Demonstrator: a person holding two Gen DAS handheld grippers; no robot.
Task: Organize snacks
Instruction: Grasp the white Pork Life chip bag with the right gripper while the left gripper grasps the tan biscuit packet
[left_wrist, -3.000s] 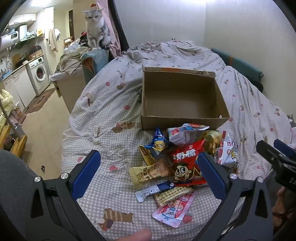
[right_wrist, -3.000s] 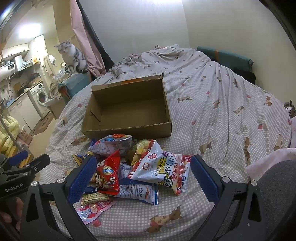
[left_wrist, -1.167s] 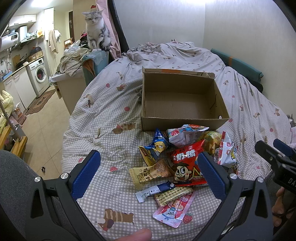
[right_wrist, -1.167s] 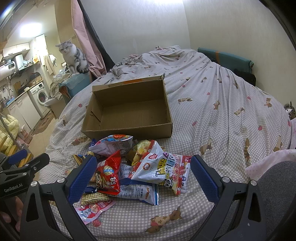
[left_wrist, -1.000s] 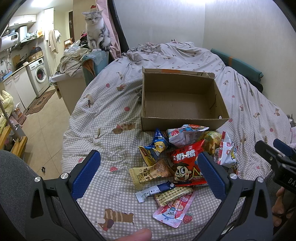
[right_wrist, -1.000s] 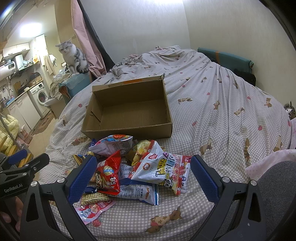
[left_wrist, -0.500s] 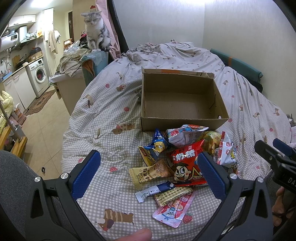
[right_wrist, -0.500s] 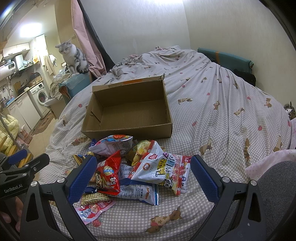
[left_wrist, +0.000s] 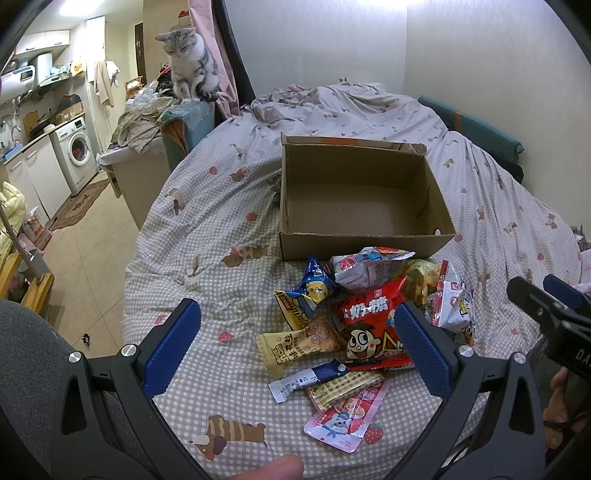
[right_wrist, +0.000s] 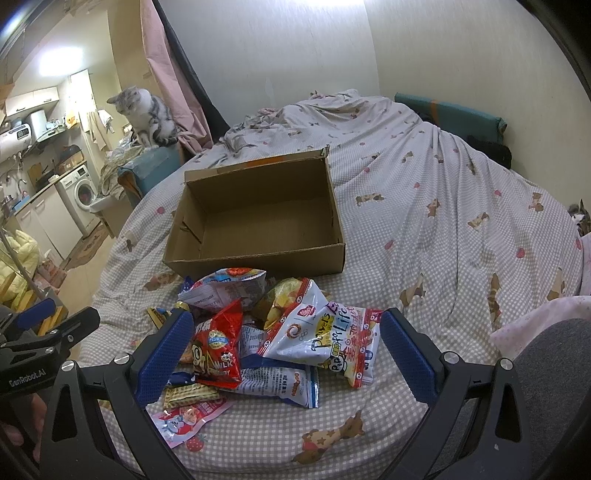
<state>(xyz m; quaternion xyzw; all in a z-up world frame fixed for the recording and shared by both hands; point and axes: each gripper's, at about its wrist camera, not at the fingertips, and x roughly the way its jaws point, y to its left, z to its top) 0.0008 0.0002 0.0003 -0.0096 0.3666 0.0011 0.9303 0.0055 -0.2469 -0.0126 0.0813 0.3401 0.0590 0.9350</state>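
Note:
An empty brown cardboard box (left_wrist: 360, 242) (right_wrist: 258, 258) stands on the checked bedspread. In front of it lies a heap of snack packets: a red milk-candy bag (left_wrist: 373, 328) (right_wrist: 218, 350), a blue triangular packet (left_wrist: 314, 288), a yellow packet (left_wrist: 295, 345), a pink strawberry packet (left_wrist: 347, 417) (right_wrist: 188, 413) and a large white bag (right_wrist: 325, 339). My left gripper (left_wrist: 295, 343) hovers open just short of the heap. My right gripper (right_wrist: 286, 347) is open too, with the heap showing between its fingers. Neither holds anything.
A grey tabby cat (left_wrist: 188, 70) (right_wrist: 146, 118) sits on a pile of laundry beside the bed at the back left. The bed's left edge drops to a tiled floor, with a washing machine (left_wrist: 79, 155) beyond. A teal cushion (right_wrist: 447, 114) lies against the right wall.
Both grippers have stayed almost still and open. The cat has lowered its head.

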